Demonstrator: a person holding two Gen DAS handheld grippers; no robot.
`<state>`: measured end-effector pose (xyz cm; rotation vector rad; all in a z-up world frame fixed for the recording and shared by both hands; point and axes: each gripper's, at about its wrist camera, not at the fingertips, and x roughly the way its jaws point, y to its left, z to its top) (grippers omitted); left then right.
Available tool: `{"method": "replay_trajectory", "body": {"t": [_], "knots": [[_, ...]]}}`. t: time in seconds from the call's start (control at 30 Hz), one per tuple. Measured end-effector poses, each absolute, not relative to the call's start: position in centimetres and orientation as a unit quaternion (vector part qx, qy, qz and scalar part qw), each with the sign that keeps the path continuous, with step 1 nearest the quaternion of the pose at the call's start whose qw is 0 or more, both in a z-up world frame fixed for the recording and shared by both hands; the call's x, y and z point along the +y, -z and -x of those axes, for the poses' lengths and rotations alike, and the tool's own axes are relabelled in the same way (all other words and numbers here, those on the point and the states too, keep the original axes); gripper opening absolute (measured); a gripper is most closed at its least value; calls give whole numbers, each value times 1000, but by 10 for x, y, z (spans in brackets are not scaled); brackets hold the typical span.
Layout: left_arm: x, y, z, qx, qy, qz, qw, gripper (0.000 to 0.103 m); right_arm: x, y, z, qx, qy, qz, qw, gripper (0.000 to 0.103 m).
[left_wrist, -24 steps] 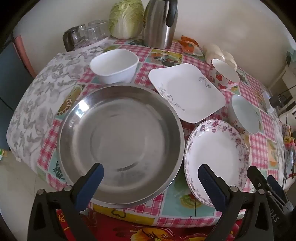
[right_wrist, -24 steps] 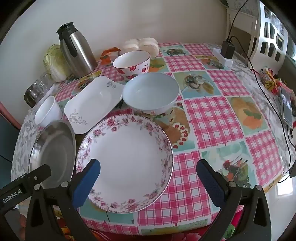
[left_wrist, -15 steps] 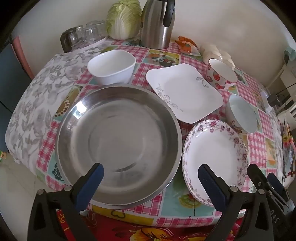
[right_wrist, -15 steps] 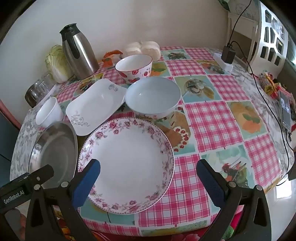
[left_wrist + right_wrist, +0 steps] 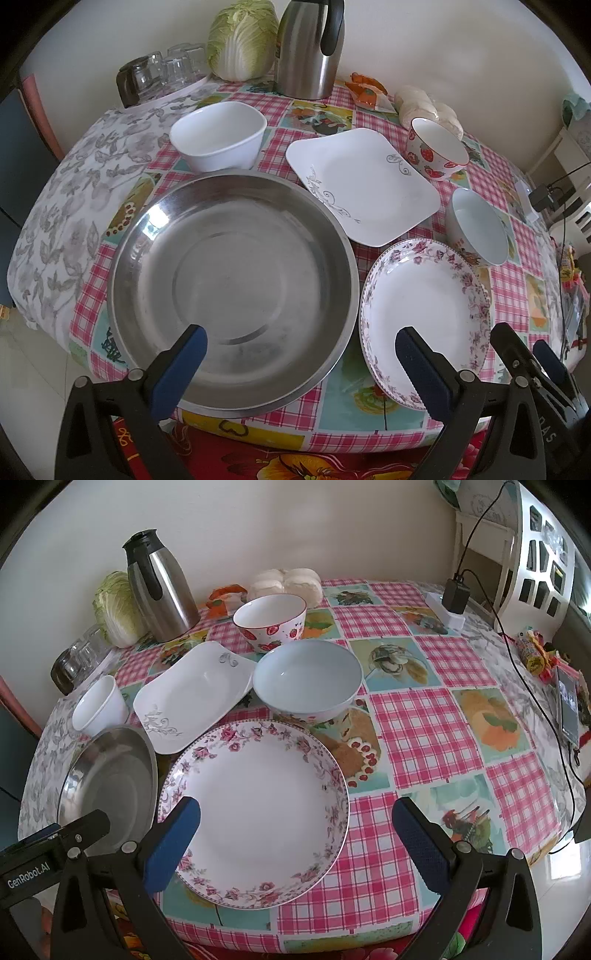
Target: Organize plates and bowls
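A large steel pan (image 5: 232, 266) lies at the table's near edge, under my open left gripper (image 5: 301, 349), which holds nothing. To its right sits a floral-rimmed round plate (image 5: 421, 314), below my open, empty right gripper (image 5: 295, 823). Behind them are a white square plate (image 5: 364, 182), a white square bowl (image 5: 218, 136), a strawberry bowl (image 5: 436, 151) and a pale blue bowl (image 5: 476, 227). The right wrist view shows the floral plate (image 5: 258, 805), the blue bowl (image 5: 308, 679), the strawberry bowl (image 5: 271, 622), the square plate (image 5: 195, 694), the white bowl (image 5: 99, 705) and the steel pan (image 5: 110, 786).
At the back stand a steel thermos (image 5: 310, 48), a cabbage (image 5: 242, 38), upturned glasses (image 5: 162, 70) and white buns (image 5: 284, 583). A charger with cable (image 5: 456, 598) and a phone (image 5: 569, 705) lie at the right edge. Checked tablecloth (image 5: 424, 720) to the right of the dishes is bare.
Both views have shifted slightly, so the dishes sit a little lower in the right wrist view. Nothing on the table has moved, and both grippers stay open.
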<state>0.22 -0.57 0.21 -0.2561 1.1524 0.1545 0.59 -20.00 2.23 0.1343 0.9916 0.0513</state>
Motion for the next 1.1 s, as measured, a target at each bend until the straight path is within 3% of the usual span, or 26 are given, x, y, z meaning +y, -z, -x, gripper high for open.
{"method": "replay_trajectory", "body": {"t": [1.1], "knots": [[12,6,-1,552,-86,153,815,103,-202,-22,-8,478,-18,-69,875,103]]}}
